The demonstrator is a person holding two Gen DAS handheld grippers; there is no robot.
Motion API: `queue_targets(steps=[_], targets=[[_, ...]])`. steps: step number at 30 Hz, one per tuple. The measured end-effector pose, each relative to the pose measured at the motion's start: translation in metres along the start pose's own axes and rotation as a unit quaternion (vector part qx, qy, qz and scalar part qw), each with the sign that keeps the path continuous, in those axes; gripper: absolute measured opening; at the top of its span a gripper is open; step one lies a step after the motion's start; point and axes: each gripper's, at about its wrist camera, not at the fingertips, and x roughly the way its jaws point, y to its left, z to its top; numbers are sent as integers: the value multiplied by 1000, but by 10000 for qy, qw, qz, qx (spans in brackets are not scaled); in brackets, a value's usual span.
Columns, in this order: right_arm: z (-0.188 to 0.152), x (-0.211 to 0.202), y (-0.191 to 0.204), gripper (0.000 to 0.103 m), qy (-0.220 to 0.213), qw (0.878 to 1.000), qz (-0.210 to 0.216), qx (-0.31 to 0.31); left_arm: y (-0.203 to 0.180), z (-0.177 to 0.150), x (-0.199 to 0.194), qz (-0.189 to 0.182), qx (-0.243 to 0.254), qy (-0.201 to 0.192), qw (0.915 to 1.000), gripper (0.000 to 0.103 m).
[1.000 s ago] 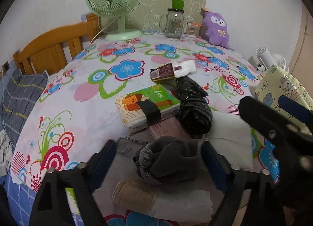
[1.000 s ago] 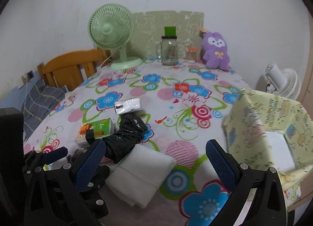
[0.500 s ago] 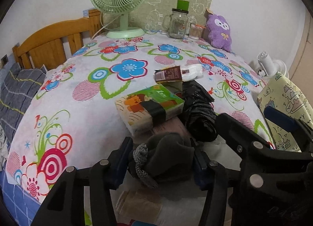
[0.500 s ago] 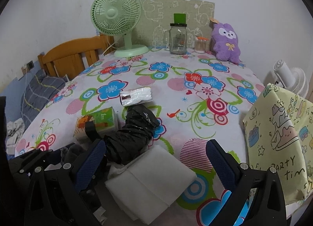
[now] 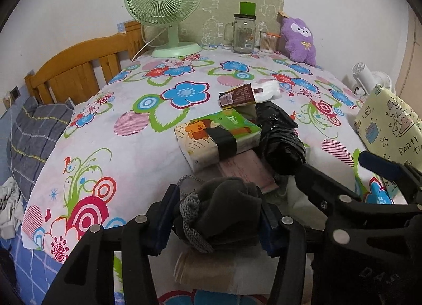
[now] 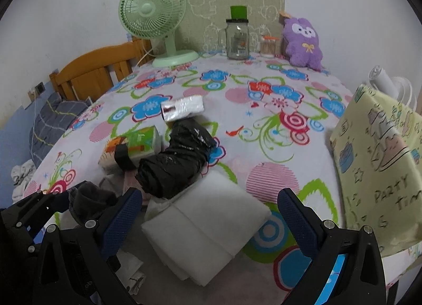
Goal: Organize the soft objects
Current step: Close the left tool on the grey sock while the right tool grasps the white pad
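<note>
A rolled dark grey sock bundle [image 5: 224, 210] sits at the near edge of the flowered table [image 5: 147, 146], and my left gripper [image 5: 216, 199] is shut on it, blue pads pressing both sides. In the right wrist view the same bundle [image 6: 89, 199] shows at lower left. My right gripper [image 6: 209, 199] stands open, its fingers either side of a folded white pad [image 6: 208, 226] without touching it. A black plastic bundle [image 6: 174, 162] lies just beyond the pad.
A green tissue pack [image 5: 216, 136], a pink packet [image 5: 245, 170], a brown-and-white pack [image 5: 248, 95] and a beige packet [image 5: 208, 270] crowd the near table. A yellow gift bag [image 6: 379, 173] stands at right. A fan [image 5: 166, 15], a jar [image 5: 244, 33] and a purple plush [image 5: 300, 41] line the back.
My left gripper's jaws closed from wide apart onto the grey sock bundle. The right gripper sank a little toward the white pad, still open.
</note>
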Motion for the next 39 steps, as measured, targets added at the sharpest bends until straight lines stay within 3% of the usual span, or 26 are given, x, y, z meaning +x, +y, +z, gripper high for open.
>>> queue_targets(steps=[7,12,18,29,39], targets=[[-3,17,-6,102,182,9994,9,286,0,0,7,13,84,19,10000,55],[-5,19,-6,94,158,9994,-72,307,-2,0,9,30,122,2,9999,55],[-4,20,-7,81,137,9994,-79,323,-4,1,10,86,175,-16,9998,55],[-1,10,-6,44,40,9997,-65,252,-10,4,4,163,226,-68,9996,55],[6,-9,-9,39,-211,9993,-138,289,-15,13,-10,75,124,-220,9997,54]])
